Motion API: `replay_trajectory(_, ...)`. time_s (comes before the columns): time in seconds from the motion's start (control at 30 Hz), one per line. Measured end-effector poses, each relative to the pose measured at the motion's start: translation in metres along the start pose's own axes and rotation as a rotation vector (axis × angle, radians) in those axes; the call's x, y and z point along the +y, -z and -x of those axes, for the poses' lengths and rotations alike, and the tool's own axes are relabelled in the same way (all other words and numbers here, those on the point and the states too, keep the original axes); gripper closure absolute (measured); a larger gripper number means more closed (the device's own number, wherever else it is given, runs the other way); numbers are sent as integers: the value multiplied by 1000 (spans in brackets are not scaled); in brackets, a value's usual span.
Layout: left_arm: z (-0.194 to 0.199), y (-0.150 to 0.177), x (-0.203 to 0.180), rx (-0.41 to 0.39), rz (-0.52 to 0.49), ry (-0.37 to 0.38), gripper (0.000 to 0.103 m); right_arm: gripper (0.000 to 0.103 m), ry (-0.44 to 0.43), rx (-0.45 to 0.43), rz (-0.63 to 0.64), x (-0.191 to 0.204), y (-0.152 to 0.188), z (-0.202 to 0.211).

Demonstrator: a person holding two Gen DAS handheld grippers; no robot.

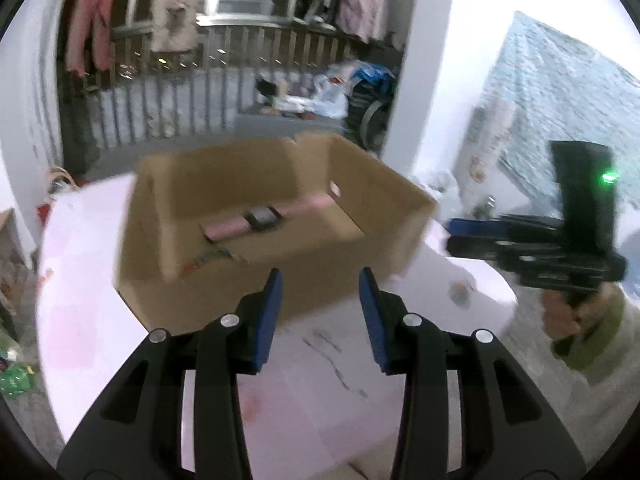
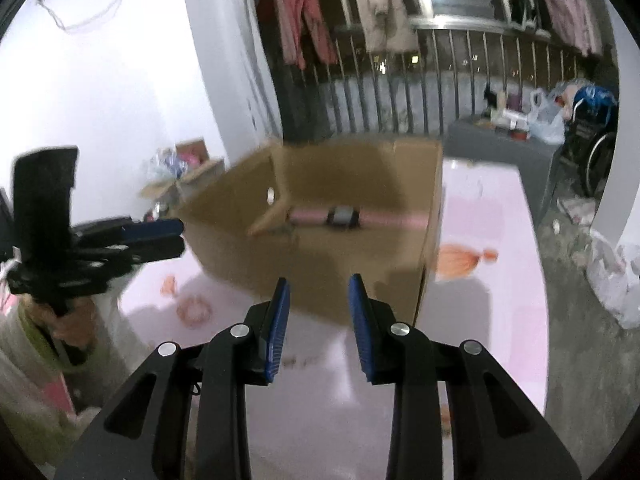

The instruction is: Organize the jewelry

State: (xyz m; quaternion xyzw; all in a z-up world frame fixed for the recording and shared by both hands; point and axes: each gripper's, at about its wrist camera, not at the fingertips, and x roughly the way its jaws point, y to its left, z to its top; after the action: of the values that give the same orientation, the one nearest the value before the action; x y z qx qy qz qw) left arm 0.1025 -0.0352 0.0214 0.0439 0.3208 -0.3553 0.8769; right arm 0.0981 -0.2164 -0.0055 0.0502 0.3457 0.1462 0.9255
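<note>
An open cardboard box (image 1: 360,200) stands on a pale pink table (image 1: 320,380). A pink-strapped watch (image 1: 264,218) lies flat on the box floor; it also shows in the right wrist view (image 2: 342,216). My left gripper (image 1: 320,280) is open and empty, just in front of the box's near wall. My right gripper (image 2: 318,284) is open and empty, in front of the box (image 2: 340,168) from the other side. Each gripper appears in the other's view, at the right edge (image 1: 452,234) and at the left edge (image 2: 180,234). A small pinkish ring-like item (image 2: 194,310) lies on the table left of the box; it is blurred.
An orange printed patch (image 2: 464,260) marks the table (image 2: 500,280) right of the box. Behind are a metal railing (image 1: 240,92), hanging clothes (image 1: 88,12), a wheelchair (image 2: 592,148) and bags. A white pillar (image 1: 424,60) stands at the back right.
</note>
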Motion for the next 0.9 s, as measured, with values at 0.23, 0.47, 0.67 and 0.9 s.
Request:
replay_trajectory(0.23, -41, 37, -34, 121, -96, 29, 66, 73, -5, 110, 35, 4, 27, -37)
replay_trajectory(0.47, -82, 45, -47, 167, -179, 27, 73, 73, -8, 141, 23, -4, 31, -50)
replay_trajectory(0.67, -103, 47, -53, 196, -233, 4, 83, 73, -8, 148, -1, -8, 34, -52)
replay_trajectory(0.9, -113, 49, -51, 215, -244, -17, 85, 73, -10, 148, -11, -9, 35, -54)
